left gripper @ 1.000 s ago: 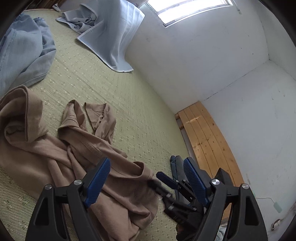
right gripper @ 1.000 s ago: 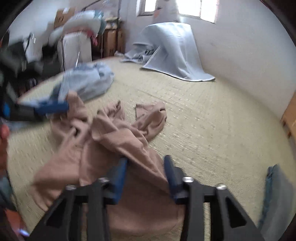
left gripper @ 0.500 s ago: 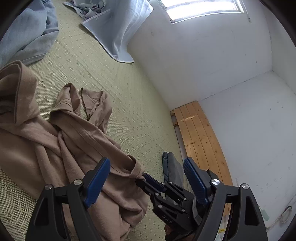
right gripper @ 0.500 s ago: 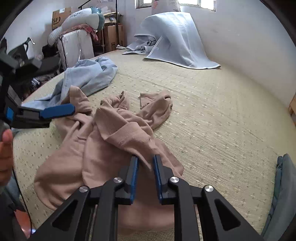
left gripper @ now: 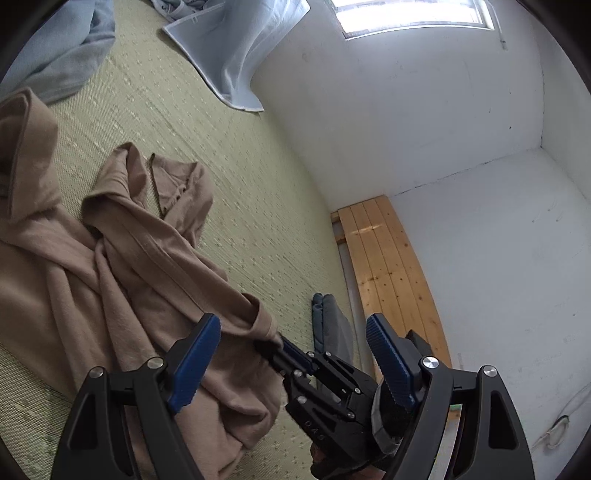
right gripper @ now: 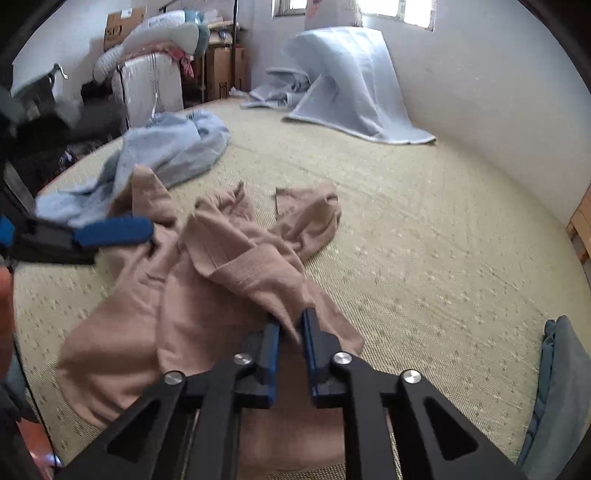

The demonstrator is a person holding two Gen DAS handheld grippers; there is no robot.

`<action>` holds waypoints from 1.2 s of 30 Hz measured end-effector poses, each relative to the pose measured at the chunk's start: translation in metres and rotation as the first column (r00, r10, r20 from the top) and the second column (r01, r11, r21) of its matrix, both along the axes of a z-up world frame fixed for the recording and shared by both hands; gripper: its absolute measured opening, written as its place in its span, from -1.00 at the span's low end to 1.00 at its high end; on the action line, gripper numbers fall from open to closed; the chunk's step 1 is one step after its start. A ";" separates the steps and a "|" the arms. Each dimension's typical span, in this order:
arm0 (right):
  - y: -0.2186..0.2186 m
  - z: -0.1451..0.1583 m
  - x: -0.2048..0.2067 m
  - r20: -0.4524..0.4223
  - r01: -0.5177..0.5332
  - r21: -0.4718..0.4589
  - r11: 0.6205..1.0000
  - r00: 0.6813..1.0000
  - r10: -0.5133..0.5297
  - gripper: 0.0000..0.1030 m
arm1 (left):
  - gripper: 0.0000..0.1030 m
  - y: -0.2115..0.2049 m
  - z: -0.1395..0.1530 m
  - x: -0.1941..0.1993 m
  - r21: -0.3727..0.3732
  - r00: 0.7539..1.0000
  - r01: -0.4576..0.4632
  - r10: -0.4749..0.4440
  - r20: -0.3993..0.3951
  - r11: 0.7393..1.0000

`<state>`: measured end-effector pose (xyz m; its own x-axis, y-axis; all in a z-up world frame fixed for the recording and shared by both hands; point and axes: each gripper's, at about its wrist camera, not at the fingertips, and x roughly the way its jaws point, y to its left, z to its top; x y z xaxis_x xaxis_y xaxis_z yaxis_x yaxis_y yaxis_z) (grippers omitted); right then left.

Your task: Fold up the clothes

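One tan garment (right gripper: 207, 295), one light-blue garment (right gripper: 173, 147), one pale blue draped sheet (right gripper: 351, 85), one folded grey-blue item (right gripper: 557, 387) and two grippers are counted.

Readable text: "SF" logo on the cardboard box (right gripper: 123, 25), top left of right wrist view. Embossed "DAS"-like letters on right gripper (left gripper: 284, 345) body, unclear.

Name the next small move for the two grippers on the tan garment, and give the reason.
Probably bring the left gripper onto the tan garment for a second grip: its jaws stand open, while the right gripper is shut on a fold and the cloth lies crumpled.
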<state>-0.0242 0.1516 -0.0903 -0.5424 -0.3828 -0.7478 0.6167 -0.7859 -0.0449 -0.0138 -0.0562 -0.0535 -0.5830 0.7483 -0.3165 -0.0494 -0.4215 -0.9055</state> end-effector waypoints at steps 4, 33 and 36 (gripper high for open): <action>0.004 0.013 0.001 0.008 -0.003 -0.094 0.996 1.000 0.004 -0.93 | 0.64 0.006 -0.005 -0.002 0.047 1.000 0.018 -0.019 0.022 0.999; 0.000 0.038 0.033 0.022 -0.154 -0.199 0.968 0.987 0.162 -0.77 | -0.79 0.030 -0.007 -0.003 -0.042 0.999 -0.024 0.025 0.025 0.999; 0.012 0.036 0.028 0.027 -0.123 -0.207 0.971 0.991 0.131 -0.13 | -0.83 0.019 0.002 -0.001 -0.047 0.998 -0.068 0.067 -0.015 0.997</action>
